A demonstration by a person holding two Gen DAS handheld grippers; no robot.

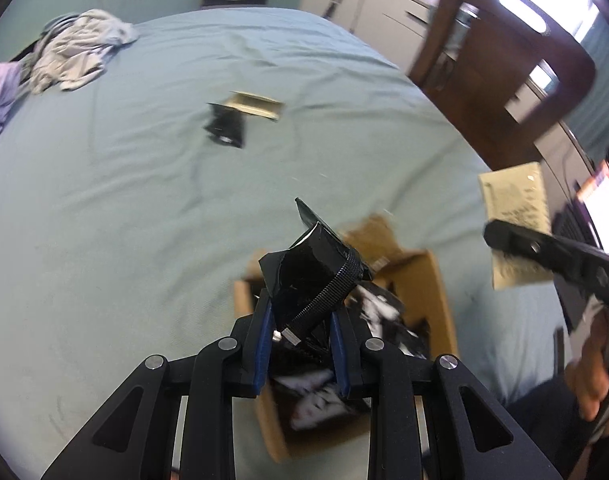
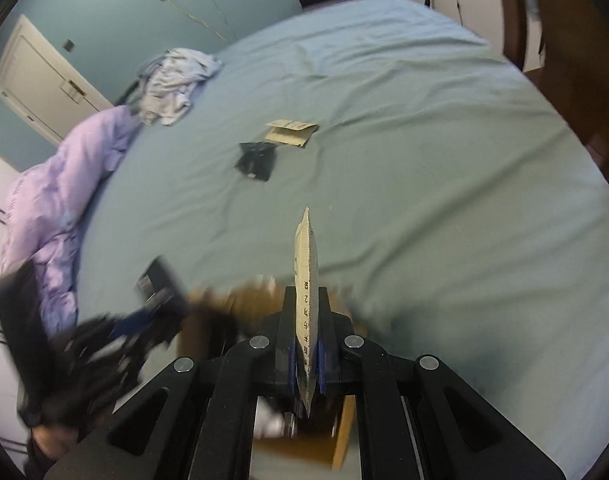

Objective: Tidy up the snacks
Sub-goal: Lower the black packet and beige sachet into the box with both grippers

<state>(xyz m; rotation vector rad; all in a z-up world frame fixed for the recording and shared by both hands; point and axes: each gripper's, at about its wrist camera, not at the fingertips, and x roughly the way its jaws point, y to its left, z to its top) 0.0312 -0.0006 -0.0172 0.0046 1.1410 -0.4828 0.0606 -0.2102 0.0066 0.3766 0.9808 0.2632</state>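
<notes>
The open brown cardboard box [image 1: 416,280] lies on the pale blue bed sheet [image 1: 144,200], and it already has several black-and-white snack packets inside, so the free room in it looks small. I think the main risk is that both packets come over the box together: the two grippers are near each other above it, and one could knock the other or push a packet against the cardboard wall, so that the packet falls on the sheet and not into the box. A second risk is the grip of the left gripper [image 1: 300,344]. Its jaws are only partly closed, and they hold a shiny black foil snack packet [image 1: 316,268] by its lower, crumpled end, with the rest standing up above the box; such smooth foil may slip or turn between the blue pads if the hand tilts quickly. The right gripper [image 2: 306,360] has its jaws almost fully closed on a thin beige paper-like snack packet with printed characters [image 2: 306,264], which is held by the edge and stands upright between the pads; in the left wrist view it hangs to the right of the box. Being so flat, it may swing or land across the rim. Two packets more, one black [image 2: 256,160] and one beige [image 2: 290,134], wait far off on the sheet, touching each other.
</notes>
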